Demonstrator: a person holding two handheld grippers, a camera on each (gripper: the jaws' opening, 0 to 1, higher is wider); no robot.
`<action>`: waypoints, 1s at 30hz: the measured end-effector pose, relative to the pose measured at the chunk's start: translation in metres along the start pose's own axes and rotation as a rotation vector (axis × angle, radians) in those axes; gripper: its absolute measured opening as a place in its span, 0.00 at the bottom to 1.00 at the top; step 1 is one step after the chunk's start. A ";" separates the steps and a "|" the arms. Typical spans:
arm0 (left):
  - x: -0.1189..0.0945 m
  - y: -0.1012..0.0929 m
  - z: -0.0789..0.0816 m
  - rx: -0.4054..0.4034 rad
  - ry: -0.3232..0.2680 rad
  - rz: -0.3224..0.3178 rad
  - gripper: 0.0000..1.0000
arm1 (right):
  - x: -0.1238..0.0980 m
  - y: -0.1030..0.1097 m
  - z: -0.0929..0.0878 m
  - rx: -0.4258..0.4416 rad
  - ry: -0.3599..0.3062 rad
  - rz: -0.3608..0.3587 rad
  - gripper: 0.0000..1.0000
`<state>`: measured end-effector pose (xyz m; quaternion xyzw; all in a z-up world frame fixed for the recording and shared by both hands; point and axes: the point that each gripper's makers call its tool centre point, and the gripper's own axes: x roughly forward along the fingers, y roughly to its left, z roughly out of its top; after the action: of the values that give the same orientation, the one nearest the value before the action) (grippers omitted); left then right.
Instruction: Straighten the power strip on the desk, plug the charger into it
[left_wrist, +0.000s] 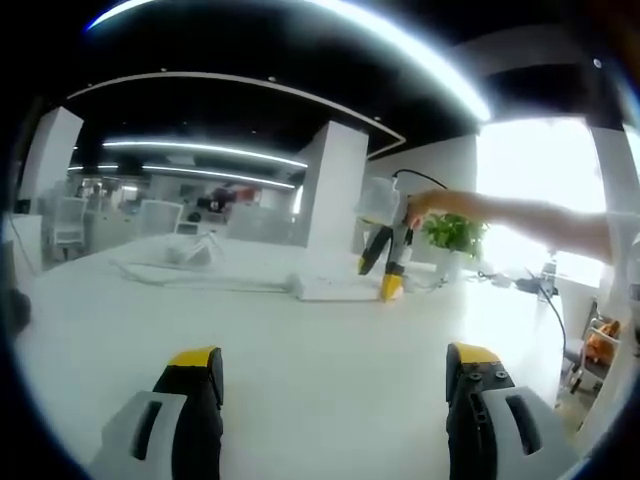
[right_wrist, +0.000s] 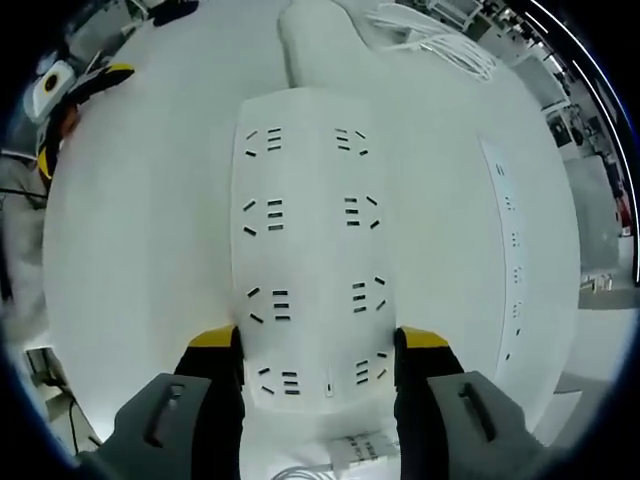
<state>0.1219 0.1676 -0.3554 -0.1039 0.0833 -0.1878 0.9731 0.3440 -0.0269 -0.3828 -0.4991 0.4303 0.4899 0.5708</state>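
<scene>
The white power strip (right_wrist: 312, 250), with two columns of sockets, lies flat on the white desk (right_wrist: 140, 250). My right gripper (right_wrist: 318, 342) straddles its near end, and both yellow-tipped jaws press against its sides. In the left gripper view the same strip (left_wrist: 332, 288) lies far across the desk, with the right gripper (left_wrist: 388, 268) standing on it, held by a person's hand (left_wrist: 425, 203). My left gripper (left_wrist: 333, 360) hovers open over bare desk with nothing between its jaws; it also shows as the left gripper (right_wrist: 85, 92) at the far left. A small white labelled block (right_wrist: 360, 450), possibly the charger, lies below the strip's end.
The strip's thick white cord (right_wrist: 312, 40) runs off towards a coil of white cable (right_wrist: 440, 45). A long narrow white socket bar (right_wrist: 510, 260) lies along the right. A white bundle with cable (left_wrist: 185, 252) sits at the desk's far left, and a potted plant (left_wrist: 455, 235) stands beyond.
</scene>
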 end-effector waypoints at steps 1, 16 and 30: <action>0.000 0.000 0.000 0.000 -0.001 -0.001 0.95 | 0.000 0.000 0.000 0.000 0.000 0.000 0.59; -0.001 0.000 0.002 -0.009 -0.013 -0.008 0.95 | 0.000 -0.005 0.001 0.002 -0.021 -0.005 0.60; -0.001 0.000 0.002 -0.009 -0.016 -0.009 0.95 | -0.014 -0.016 0.007 -0.041 -0.137 -0.067 0.68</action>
<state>0.1212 0.1681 -0.3532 -0.1100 0.0759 -0.1909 0.9725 0.3576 -0.0217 -0.3658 -0.4900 0.3633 0.5122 0.6046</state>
